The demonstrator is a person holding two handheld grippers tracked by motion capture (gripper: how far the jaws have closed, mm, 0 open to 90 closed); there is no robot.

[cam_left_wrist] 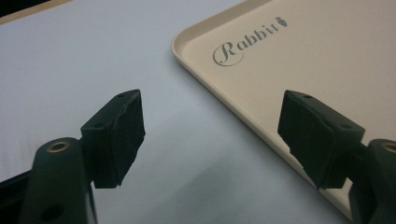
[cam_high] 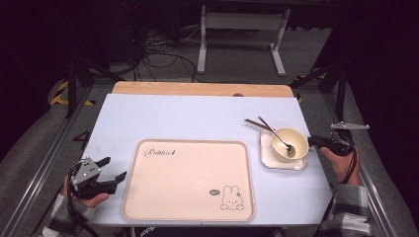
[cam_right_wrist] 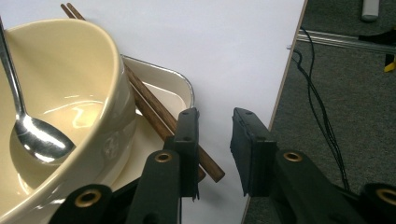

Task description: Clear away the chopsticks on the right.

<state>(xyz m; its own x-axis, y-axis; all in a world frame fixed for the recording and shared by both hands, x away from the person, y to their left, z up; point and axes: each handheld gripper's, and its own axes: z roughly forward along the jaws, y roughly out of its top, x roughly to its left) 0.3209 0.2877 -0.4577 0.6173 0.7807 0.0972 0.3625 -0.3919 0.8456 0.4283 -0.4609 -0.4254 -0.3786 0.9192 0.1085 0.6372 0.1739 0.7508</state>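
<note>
A cream bowl (cam_high: 289, 143) (cam_right_wrist: 70, 93) holding a metal spoon (cam_high: 281, 139) (cam_right_wrist: 37, 135) stands on a small square white plate (cam_high: 269, 160) (cam_right_wrist: 173, 84) at the right. Dark wooden chopsticks (cam_high: 257, 123) (cam_right_wrist: 154, 109) lie across the plate behind the bowl. My right gripper (cam_high: 316, 142) (cam_right_wrist: 215, 114) sits just right of the bowl, its jaws slightly apart and open. The chopsticks' near end pokes out under its left jaw, with no pad pressing on it. My left gripper (cam_high: 114, 168) (cam_left_wrist: 211, 95) rests wide open and empty beside the left edge of the big cream tray (cam_high: 188, 180) (cam_left_wrist: 280, 70).
The tray carries a "Rabbit" print and a bunny drawing and holds nothing. The pale blue table top (cam_high: 197, 118) ends close to my right gripper, at an edge (cam_right_wrist: 280, 93) with grey floor and cables (cam_right_wrist: 322, 116) beyond. A wooden strip (cam_high: 197, 89) runs along the far edge.
</note>
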